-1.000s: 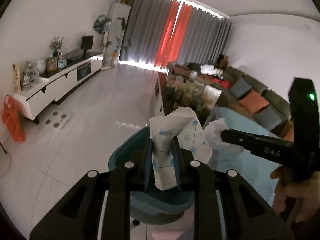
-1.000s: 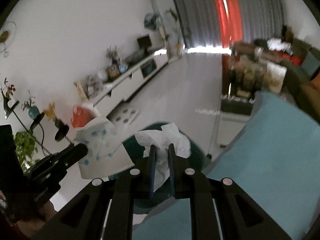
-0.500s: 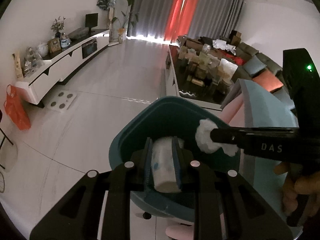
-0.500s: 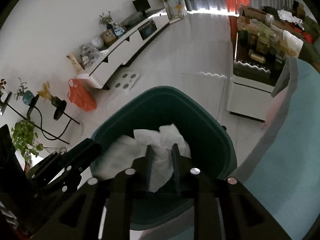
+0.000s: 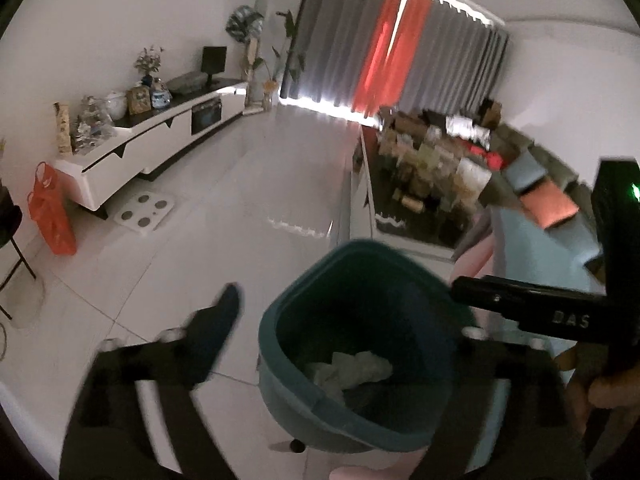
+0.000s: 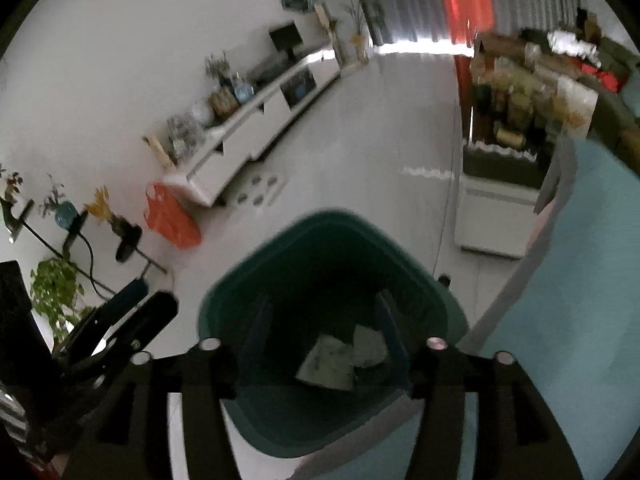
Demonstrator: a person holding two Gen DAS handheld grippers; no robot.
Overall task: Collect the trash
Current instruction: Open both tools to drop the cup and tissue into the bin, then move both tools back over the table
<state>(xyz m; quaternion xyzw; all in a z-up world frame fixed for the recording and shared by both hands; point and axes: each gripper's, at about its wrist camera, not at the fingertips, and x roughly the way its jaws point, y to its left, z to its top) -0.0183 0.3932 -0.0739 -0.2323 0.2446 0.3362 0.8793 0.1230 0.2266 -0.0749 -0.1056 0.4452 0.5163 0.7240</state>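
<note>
A teal waste bin (image 5: pixel 280 364) stands on the white floor, directly below both grippers. Crumpled paper (image 5: pixel 352 368) lies at its bottom; the right wrist view shows it as a patterned piece (image 6: pixel 328 364) beside a white tissue (image 6: pixel 368 344). My left gripper (image 5: pixel 348 296) hangs over the bin's mouth, jaws opening wide, nothing between them. My right gripper (image 6: pixel 322 302) also points down into the bin (image 6: pixel 224 304), jaws opening and empty. Each gripper shows in the other's view: the right one (image 5: pixel 460 290) reaches in from the right, the left one (image 6: pixel 156 294) from the left.
A light-blue covered surface (image 6: pixel 560 320) borders the bin on the right. Behind it is a low table crowded with packages (image 5: pixel 424 176), then a sofa (image 5: pixel 548 200). A white TV console (image 5: pixel 160 136), an orange bag (image 5: pixel 52 216) and a plant stand (image 6: pixel 56 292) line the left wall.
Both grippers sank toward the bin and opened. The patterned paper left the left jaws and the white tissue left the right jaws; both now lie in the bin.
</note>
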